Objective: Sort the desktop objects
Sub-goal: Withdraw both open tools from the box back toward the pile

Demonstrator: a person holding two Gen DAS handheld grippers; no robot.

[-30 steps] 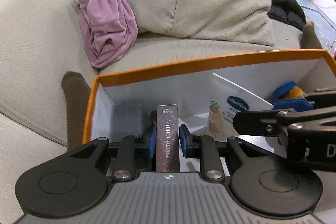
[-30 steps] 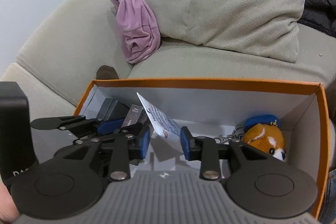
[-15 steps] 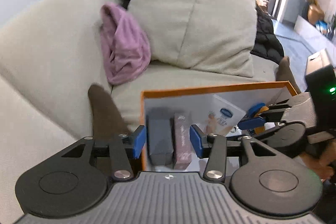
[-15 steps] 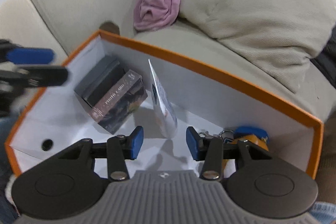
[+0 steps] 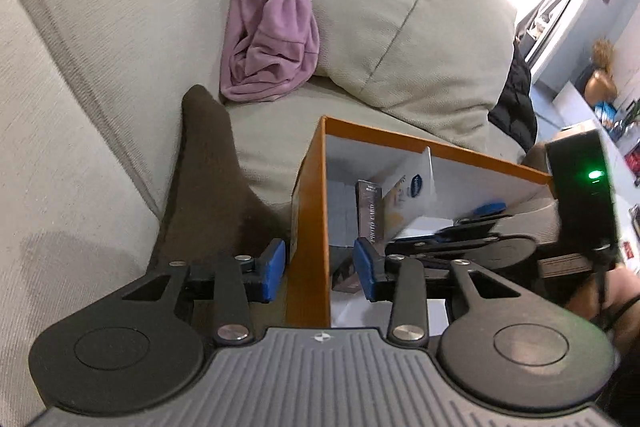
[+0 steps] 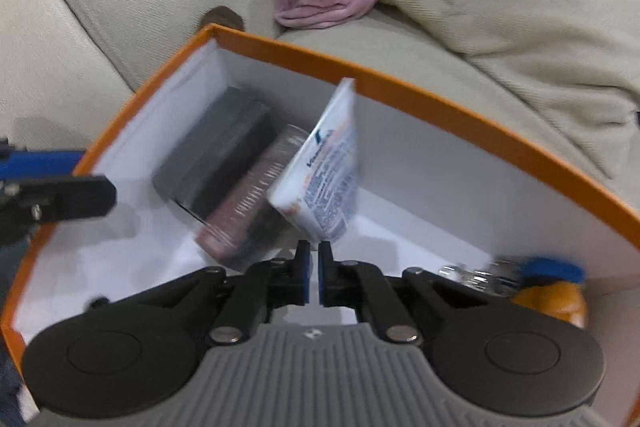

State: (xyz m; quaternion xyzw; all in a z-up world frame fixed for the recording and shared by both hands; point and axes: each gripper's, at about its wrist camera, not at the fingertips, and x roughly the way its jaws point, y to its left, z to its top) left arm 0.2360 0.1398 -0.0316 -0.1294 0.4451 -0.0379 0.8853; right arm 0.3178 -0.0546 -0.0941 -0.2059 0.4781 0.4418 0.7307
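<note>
One orange box (image 6: 460, 107) is sitting on the sofa (image 5: 100, 27), holding one dark case (image 6: 216, 151), one photo card pack (image 6: 248, 203), one white packet (image 6: 328, 179) and one plush keychain (image 6: 552, 291). The left gripper (image 5: 318, 269) is straddling the box wall, half open and closing. The right gripper (image 6: 314, 277) is pinching the white packet's bottom corner.

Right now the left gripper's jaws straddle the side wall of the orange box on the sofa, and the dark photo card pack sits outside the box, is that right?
Not quite. The photo card pack stands inside the orange box, beside the white packet. The left wrist view shows this, with the left gripper astride the wall.
</note>
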